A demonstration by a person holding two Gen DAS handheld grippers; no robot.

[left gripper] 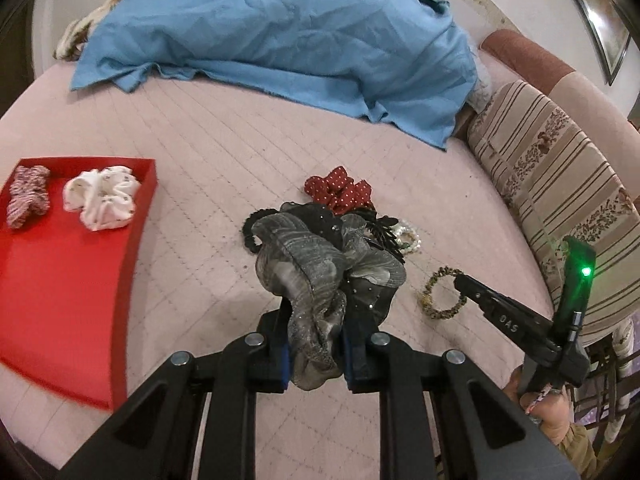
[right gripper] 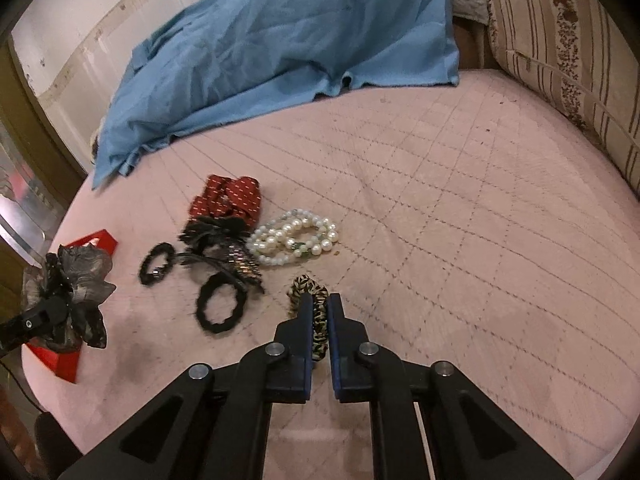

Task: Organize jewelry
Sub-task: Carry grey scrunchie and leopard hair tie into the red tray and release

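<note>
My left gripper [left gripper: 316, 320] is shut on a grey-black sheer scrunchie [left gripper: 320, 264] and holds it above the pink bed; it also shows in the right wrist view [right gripper: 72, 280]. My right gripper [right gripper: 320, 304] is shut on a leopard-print scrunchie [right gripper: 318, 312], which also shows in the left wrist view [left gripper: 442, 292]. A red tray [left gripper: 60, 280] at the left holds a pink-patterned scrunchie [left gripper: 28, 196] and a white scrunchie [left gripper: 104, 198]. On the bed lie a red dotted scrunchie [right gripper: 226, 200], pearl bracelets [right gripper: 294, 240], a black flower clip [right gripper: 224, 248] and two black hair ties [right gripper: 220, 308].
A blue cloth [left gripper: 280, 36] covers a heap at the back of the bed. A striped floral cushion [left gripper: 560, 184] lines the right edge. The pink quilted cover [right gripper: 460, 220] stretches to the right of the pile.
</note>
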